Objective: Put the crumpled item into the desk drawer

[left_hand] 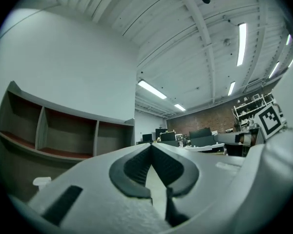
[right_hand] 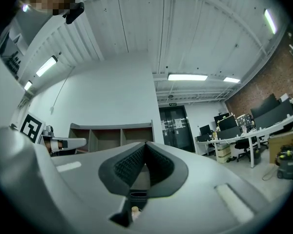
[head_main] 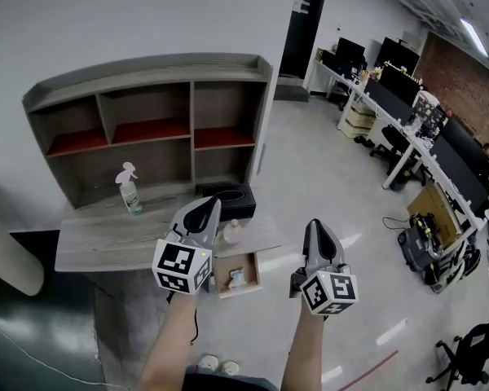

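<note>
The desk drawer [head_main: 219, 281] stands pulled open below the desk's right end. A pale crumpled item [head_main: 238, 278] lies inside it. My left gripper [head_main: 214, 205] is held up in the air over the desk's right end, shut and empty. My right gripper [head_main: 313, 226] hovers over the floor to the right of the drawer, also shut with nothing in it. In the left gripper view the left gripper [left_hand: 150, 147] has its tips together and points level at the shelf unit [left_hand: 63, 136]. In the right gripper view the right gripper [right_hand: 145, 145] is likewise shut.
A grey desk [head_main: 98, 239] carries a shelf unit [head_main: 147, 129], a spray bottle [head_main: 129, 188], a black box [head_main: 226, 199] and a small pinkish object [head_main: 231, 232]. Office desks with monitors [head_main: 407, 88] and chairs stand at the right. A box [head_main: 437, 204] sits on the floor.
</note>
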